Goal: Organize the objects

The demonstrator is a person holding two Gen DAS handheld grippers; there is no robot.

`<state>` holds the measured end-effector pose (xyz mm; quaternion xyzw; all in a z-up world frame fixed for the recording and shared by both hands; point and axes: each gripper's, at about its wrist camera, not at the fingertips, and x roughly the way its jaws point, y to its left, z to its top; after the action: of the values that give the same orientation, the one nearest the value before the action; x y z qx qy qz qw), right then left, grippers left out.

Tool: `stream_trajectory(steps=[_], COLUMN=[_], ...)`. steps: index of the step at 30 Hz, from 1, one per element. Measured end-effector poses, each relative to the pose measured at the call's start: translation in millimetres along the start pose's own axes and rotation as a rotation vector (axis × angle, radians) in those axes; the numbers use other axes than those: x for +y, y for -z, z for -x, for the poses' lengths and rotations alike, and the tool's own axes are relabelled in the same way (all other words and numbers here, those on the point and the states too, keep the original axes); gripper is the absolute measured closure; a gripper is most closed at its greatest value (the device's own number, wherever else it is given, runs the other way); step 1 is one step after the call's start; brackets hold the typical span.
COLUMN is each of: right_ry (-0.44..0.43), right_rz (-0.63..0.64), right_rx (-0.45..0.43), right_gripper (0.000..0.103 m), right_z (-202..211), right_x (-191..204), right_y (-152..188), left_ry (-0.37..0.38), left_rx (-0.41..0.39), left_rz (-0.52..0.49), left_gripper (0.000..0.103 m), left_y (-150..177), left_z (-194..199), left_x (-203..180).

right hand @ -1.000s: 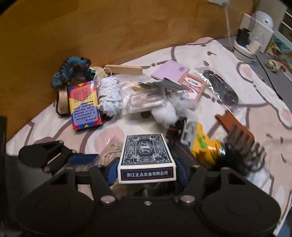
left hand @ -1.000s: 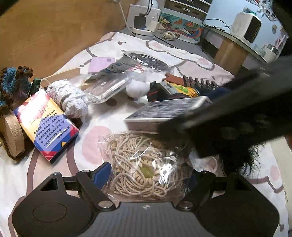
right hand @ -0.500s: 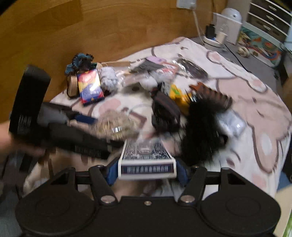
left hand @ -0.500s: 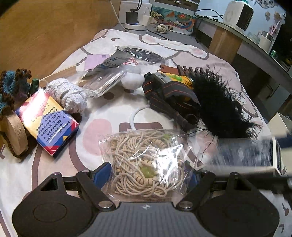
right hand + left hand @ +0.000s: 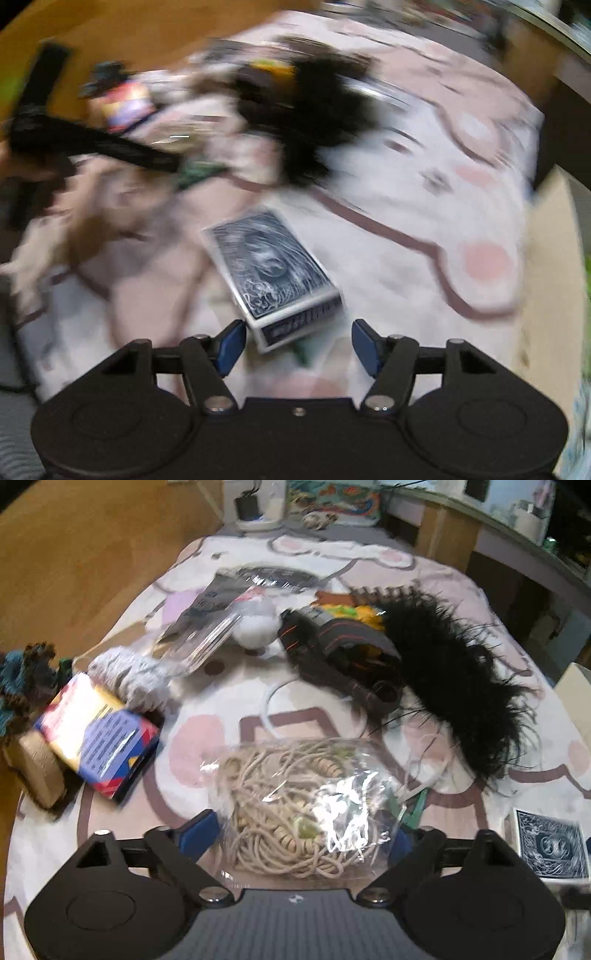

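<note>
Patterned bedding carries the clutter. My left gripper straddles the bag of cord; its jaws have just been opening and now stand off the plastic. My right gripper, jaws widening too, has released the card box, which lies near right. I judge the bag soft, light, slippery: pinch its bunched middle. The box is stiff: grip its long sides.
</note>
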<state>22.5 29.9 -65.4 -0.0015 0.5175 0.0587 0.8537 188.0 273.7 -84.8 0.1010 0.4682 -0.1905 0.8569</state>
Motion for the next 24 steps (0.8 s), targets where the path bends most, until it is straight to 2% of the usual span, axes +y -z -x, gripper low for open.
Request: stream_trajectory(steps=[3, 5, 8, 11, 17, 20, 21, 24], right_ry=[0.035, 0.056, 0.039, 0.102, 0.128, 0.134, 0.128, 0.040], right_rz=[-0.041, -0.014, 0.045, 0.073, -0.080, -0.107, -0.096, -0.054], right_rx=[-0.015, -0.028, -0.020, -0.002, -0.035, -0.051, -0.052, -0.067], right_gripper=[0.030, 0.029, 0.029, 0.029, 0.019, 0.019, 0.019, 0.017], right_z=[3.2, 5.4, 5.2, -2.3, -5.4, -2.0, 0.3, 10.2], right_x=[-7.6, -2.3, 6.9, 12.6, -13.9, -15.9, -13.8, -2.3], right_y=[-0.3, -0.4, 1.3, 0.8, -4.5, -4.6, -4.7, -6.3], left_ry=[0.012, 0.029, 0.045, 0.056, 0.072, 0.077, 0.074, 0.070], left_rx=[0.002, 0.001, -0.009, -0.014, -0.017, -0.024, -0.024, -0.019], left_rz=[0.008, 0.013, 0.020, 0.038, 0.085, 0.097, 0.097, 0.100], left_gripper=[0.005, 0.003, 0.001, 0.000, 0.000, 0.000, 0.000, 0.000], left_y=[-0.3, -0.6, -1.6, -2.6, -6.4, -8.7, -9.2, -10.8], left_z=[2.4, 4.4, 7.0, 7.0, 1.3, -0.8, -2.3, -6.8], left_x=[-0.7, -1.6, -2.1, -0.2, 5.7, 6.0, 5.9, 6.8])
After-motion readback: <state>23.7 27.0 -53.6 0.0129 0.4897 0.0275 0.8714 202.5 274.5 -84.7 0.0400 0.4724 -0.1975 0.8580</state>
